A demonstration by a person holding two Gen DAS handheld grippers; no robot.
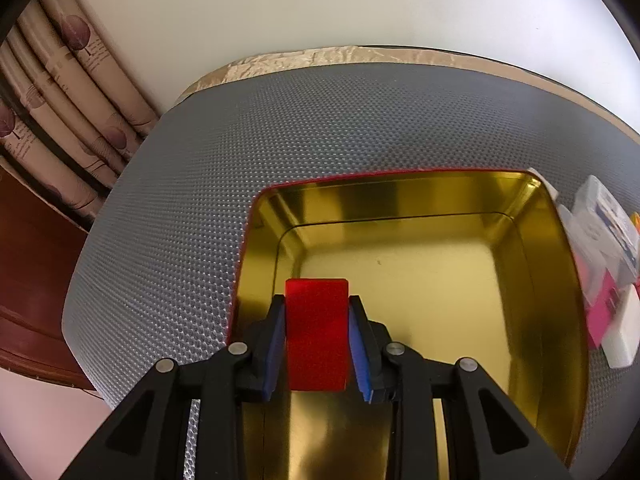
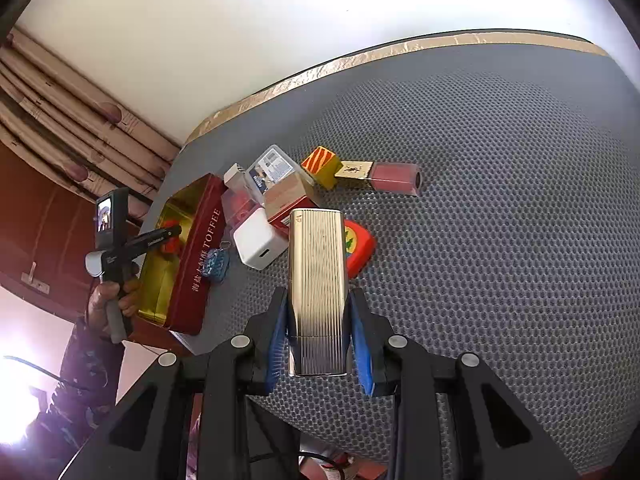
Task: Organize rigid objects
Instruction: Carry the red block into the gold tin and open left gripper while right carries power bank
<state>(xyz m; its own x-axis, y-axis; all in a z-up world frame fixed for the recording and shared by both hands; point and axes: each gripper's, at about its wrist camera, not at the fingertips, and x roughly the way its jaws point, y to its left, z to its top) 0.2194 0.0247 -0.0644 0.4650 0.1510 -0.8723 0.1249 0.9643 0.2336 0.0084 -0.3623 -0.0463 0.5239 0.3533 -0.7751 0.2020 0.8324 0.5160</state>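
A: The left tongs (image 1: 317,336) pinch a red block (image 1: 317,332), its long axis running straight out along the fingers. Directly beneath and ahead of them lies the gold-lined tin (image 1: 532,280), open and bare inside, so the left hand looks the nearer one for a drop.

B: And the right tongs (image 2: 318,328)?

A: They clamp a ribbed gold case (image 2: 318,292), again lengthwise between the blue pads (image 2: 278,340). The tin (image 2: 204,248) sits well off to their left, long side towards them, with the left tongs (image 2: 170,236) already hanging over it.

B: What lies between?

A: Just ahead of the right tongs' tips, a red-and-yellow piece (image 2: 360,248) and a white charger (image 2: 260,246); a small blue trinket (image 2: 216,264) leans by the tin wall. Beyond those, stacked boxes (image 2: 276,184), then a yellow striped cube (image 2: 322,166) and a pink bottle (image 2: 384,176) farthest out on the grey tabletop (image 2: 500,220). A sideways carry would likely need to clear the charger and the other hand.
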